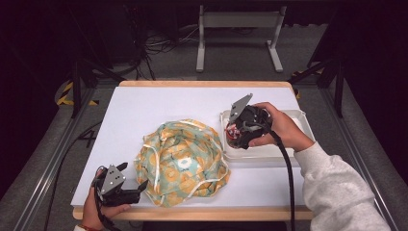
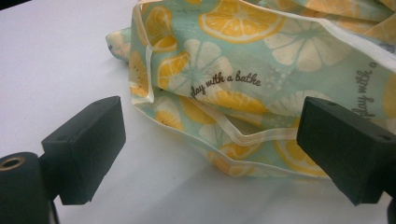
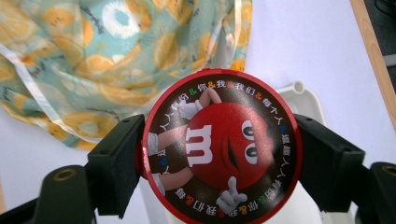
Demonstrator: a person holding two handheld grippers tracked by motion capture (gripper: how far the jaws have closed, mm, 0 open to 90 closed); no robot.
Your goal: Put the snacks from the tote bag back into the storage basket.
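While the left gripper point(image 1: 126, 179) rests at the table's point(image 1: 144, 103) near edge, jaws spread wide and empty just short of a crumpled citrus-print cloth bag point(image 1: 182, 161), its own view picks out the words "play with a bathe" printed on the fabric point(image 2: 261, 79). Farther back, the right gripper point(image 1: 237, 132) hangs over a white tray point(image 1: 303, 118), jaws clamped on a round red tin point(image 3: 219, 147). The right gripper view shows the lid's red cartoon candy figure, blurred from above.
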